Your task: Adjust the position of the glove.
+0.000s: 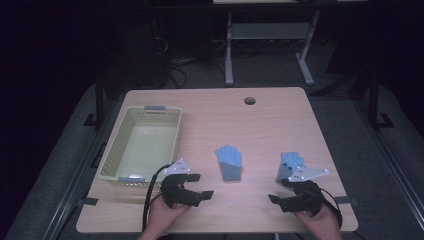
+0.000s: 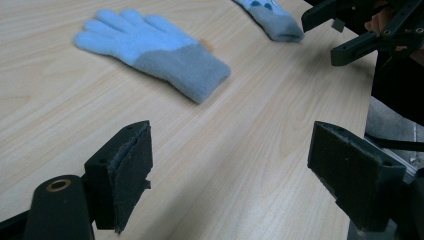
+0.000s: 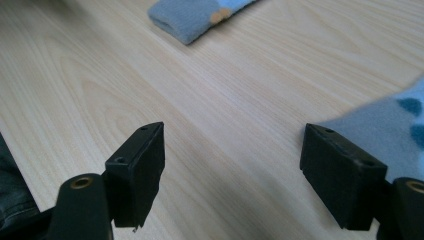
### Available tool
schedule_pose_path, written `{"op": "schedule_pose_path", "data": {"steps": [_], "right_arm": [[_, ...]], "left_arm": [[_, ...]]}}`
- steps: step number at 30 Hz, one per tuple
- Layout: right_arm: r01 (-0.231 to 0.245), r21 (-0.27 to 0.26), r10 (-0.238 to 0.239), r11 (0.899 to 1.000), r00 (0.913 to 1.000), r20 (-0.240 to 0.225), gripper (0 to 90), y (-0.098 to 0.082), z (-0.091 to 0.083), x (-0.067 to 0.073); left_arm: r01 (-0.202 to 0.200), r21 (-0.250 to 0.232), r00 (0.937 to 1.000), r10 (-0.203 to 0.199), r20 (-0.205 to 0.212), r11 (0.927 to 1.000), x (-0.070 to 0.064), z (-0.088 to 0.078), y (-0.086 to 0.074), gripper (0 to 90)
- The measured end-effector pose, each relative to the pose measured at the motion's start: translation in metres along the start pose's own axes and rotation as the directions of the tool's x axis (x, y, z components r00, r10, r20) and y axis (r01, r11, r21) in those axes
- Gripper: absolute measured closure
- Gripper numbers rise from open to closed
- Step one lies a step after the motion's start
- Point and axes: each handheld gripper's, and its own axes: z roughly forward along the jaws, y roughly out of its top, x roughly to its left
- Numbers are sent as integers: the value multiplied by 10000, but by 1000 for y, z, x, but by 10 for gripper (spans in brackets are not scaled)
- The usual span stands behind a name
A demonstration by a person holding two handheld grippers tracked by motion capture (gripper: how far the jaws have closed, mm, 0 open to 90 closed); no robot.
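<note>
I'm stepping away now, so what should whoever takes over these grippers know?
Left gripper: open, empty, low over the table near the basket's front corner.
Right gripper: open, empty, just short of the right glove's cuff.
Middle glove and right glove: both flat on the table, apart from each other, untouched.
Basket: at the table's left, looks empty.
Done: nothing gripped yet.
Left: probably grasp each glove and move both to the basket.
</note>
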Motion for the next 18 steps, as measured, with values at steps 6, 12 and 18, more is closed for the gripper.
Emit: {"op": "schedule_pose_path", "data": {"steps": [6,12,18], "right_arm": [[-103,-11,103,9999,9999,42,249,1,0,-3],[-157,-179,158,9997,9998,71,249,4,-2,-3],[-126,-45,126,9999,9999,57,243,8,3,-2]], "left_arm": [[84,0,10000,-84,14,10000,1,0,-1,177],[177,-233,9998,-178,-46,9996,1,-5,-2,177],[290,-321,9996,-291,-16,9991,2,-7,-3,177]]}}
